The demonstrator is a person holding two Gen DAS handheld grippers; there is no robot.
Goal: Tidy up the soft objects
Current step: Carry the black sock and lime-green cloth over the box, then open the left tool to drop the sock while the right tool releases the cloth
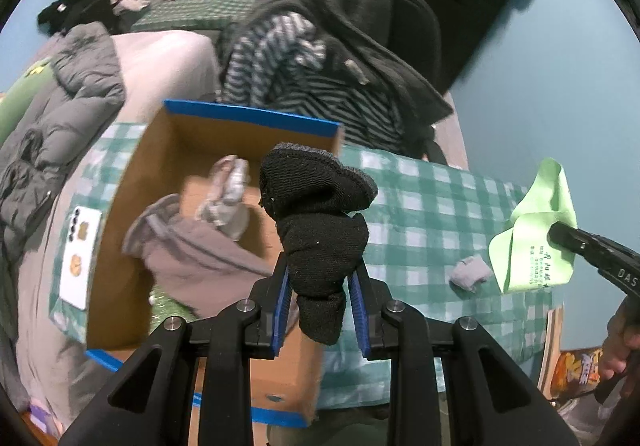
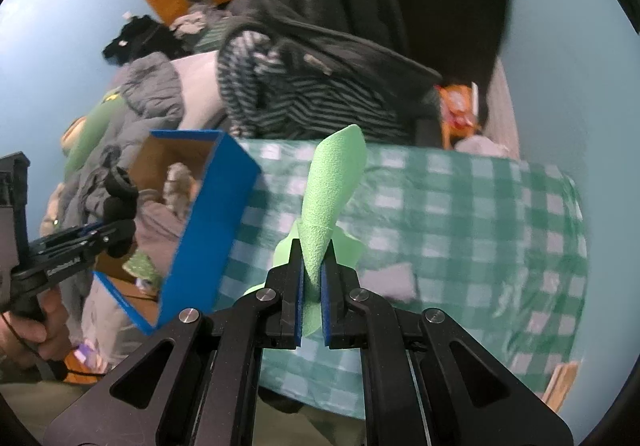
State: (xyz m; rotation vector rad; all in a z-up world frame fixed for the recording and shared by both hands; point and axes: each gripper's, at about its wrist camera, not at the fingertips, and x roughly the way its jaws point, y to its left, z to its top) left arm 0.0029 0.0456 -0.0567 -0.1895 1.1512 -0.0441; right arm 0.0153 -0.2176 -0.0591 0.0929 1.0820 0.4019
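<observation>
Black sock (image 1: pixel 316 230) matt knit; green cloth (image 2: pixel 332 190) finely textured; box (image 1: pixel 224 134) plain cardboard, blue-edged.

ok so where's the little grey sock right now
The little grey sock lies loose on the checked cloth, right of the cardboard box, just left of the green cloth.

"DAS" on right gripper (image 1: pixel 560 234), green cloth (image 1: pixel 536 230) print illegible

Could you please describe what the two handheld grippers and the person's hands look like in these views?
Both the left gripper and the right gripper are matte black, with triangular cut-outs in the linkage arms, silver round pivot pins and blue pads lining the fingers. White lettering marks each gripper's side. The left hand is bare, wrapped round a black pistol-style handle with a thin black cable beside it.
</observation>
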